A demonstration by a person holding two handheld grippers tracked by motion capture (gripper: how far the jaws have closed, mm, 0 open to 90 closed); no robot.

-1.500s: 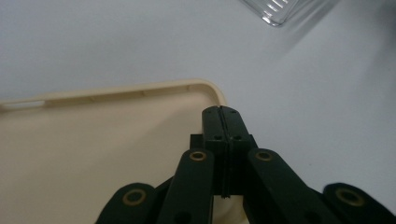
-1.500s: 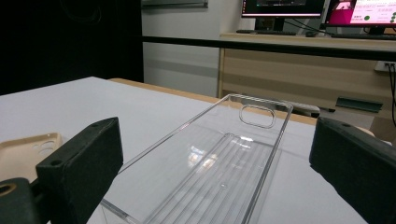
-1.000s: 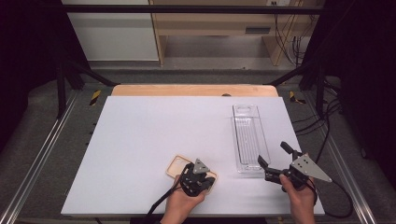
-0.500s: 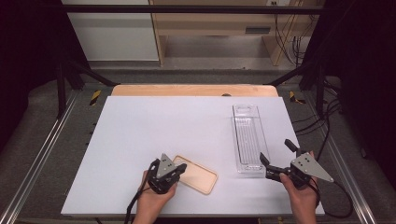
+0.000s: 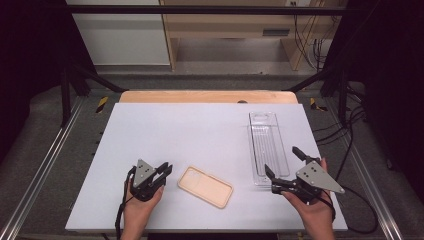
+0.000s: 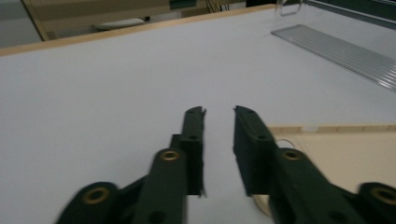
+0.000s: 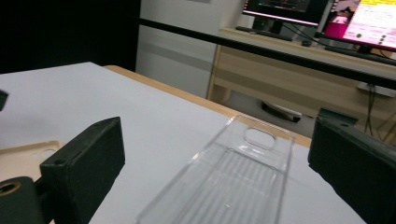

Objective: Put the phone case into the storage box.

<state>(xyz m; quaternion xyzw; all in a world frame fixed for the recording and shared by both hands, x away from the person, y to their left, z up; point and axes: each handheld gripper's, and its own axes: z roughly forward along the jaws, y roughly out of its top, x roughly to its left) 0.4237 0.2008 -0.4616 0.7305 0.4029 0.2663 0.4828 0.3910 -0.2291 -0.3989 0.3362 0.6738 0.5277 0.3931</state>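
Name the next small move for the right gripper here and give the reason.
Probably ease the right gripper forward and down over the near end of the clear plastic tray. Its jaws stand wide apart with nothing between them, and the right gripper view looks straight along the tray. The left gripper has just been opening and sits clear of the beige phone case, which lies flat on the table.

In the right gripper view, the right gripper (image 7: 219, 154) is being held with its two black jaws standing wide apart, one at the lower left and one at the right edge, nothing pressed between them. A clear plastic tray (image 7: 233, 182) is lying on the white table (image 7: 140, 116) in the gap between the jaws, reaching away from the camera. A beige phone case (image 7: 25, 156) is showing at the left edge. Lit monitors (image 7: 327, 16) are glowing on a wooden desk (image 7: 289, 79) behind.
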